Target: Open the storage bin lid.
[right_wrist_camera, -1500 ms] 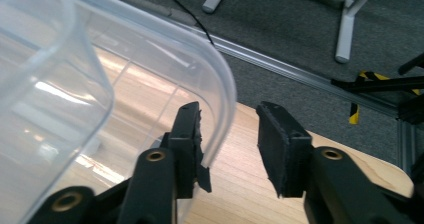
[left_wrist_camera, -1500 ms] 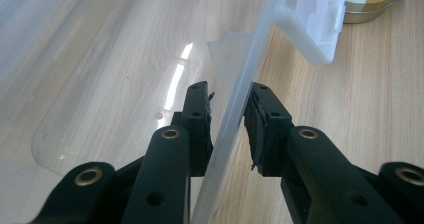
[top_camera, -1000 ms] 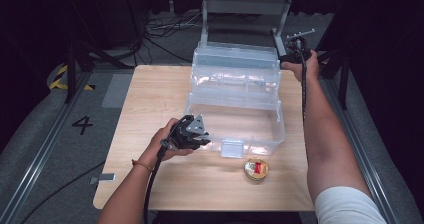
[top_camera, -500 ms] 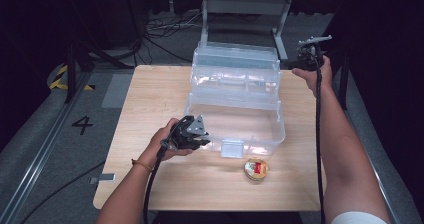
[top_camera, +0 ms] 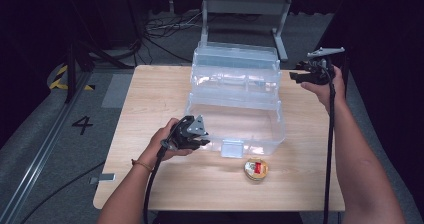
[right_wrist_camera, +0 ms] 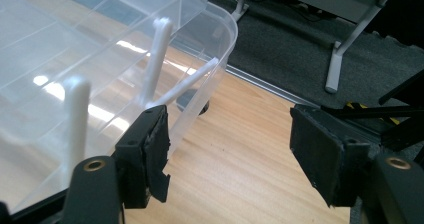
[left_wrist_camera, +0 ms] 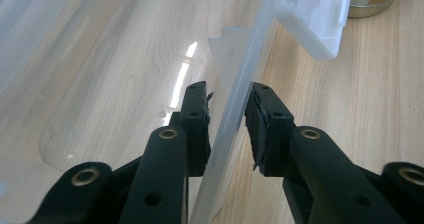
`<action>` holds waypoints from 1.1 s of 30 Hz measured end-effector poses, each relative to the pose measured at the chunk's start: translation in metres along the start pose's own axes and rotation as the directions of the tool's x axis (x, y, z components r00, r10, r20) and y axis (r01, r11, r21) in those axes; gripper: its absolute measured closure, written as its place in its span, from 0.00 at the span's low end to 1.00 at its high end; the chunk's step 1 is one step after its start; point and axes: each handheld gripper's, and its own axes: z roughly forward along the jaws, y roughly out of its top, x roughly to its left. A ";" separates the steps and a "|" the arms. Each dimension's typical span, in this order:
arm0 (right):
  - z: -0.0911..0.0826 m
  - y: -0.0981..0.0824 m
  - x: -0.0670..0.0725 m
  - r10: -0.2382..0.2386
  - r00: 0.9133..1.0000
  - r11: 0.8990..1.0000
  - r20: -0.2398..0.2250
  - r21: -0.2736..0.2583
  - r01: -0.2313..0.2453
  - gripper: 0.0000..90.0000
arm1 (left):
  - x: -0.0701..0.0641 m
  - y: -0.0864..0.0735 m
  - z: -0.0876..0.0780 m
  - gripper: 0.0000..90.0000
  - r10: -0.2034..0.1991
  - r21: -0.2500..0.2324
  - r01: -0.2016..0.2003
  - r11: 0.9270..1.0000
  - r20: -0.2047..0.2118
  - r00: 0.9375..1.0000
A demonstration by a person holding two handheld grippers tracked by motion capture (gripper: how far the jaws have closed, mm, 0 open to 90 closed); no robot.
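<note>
- A clear plastic storage box stood open in the middle of the wooden bench, its tiered trays stepped up toward the far edge.
- The left gripper sat at the box's near left corner, with the person's left hand wrapped around its body.
- In the left gripper view, the left gripper straddled the box's thin front wall: one pad lay inside the box and the other outside, both pressed against the plastic, so it was clenched on that wall.
- A white latch flap hung on the outside of the box, along the same front wall, farther from the left gripper.
- A small round tin with a red and yellow label lay on the bench just in front of the box, near its latch and apart from it.
- The right gripper was held above the bench's far right edge, just off the box's upper right corner, in the person's right hand.
- In the right gripper view, the right gripper was released: its jaws had just been opening, and they stood wide apart with only bare bench between them.
- The box's rounded corner and white tray arms lay just beyond one jaw of the right gripper, not between the pads.
</note>
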 end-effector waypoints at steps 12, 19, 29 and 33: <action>-0.017 -0.022 0.016 -0.019 1.000 1.000 -0.020 -0.006 0.019 0.34 | 0.001 -0.001 0.000 0.80 -0.002 -0.013 0.002 1.000 0.009 1.000; -0.026 -0.037 0.022 -0.017 1.000 1.000 -0.012 0.009 0.017 0.33 | 0.001 -0.001 0.000 0.80 0.003 -0.009 -0.003 1.000 0.004 1.000; -0.047 -0.063 0.037 -0.047 0.999 0.999 -0.028 0.019 0.047 0.32 | -0.002 0.001 0.000 0.78 -0.005 0.011 0.005 1.000 -0.013 1.000; -0.055 -0.073 0.040 -0.060 0.997 0.998 -0.041 0.031 0.062 0.32 | -0.003 0.001 0.001 0.78 -0.014 0.013 0.014 1.000 -0.019 1.000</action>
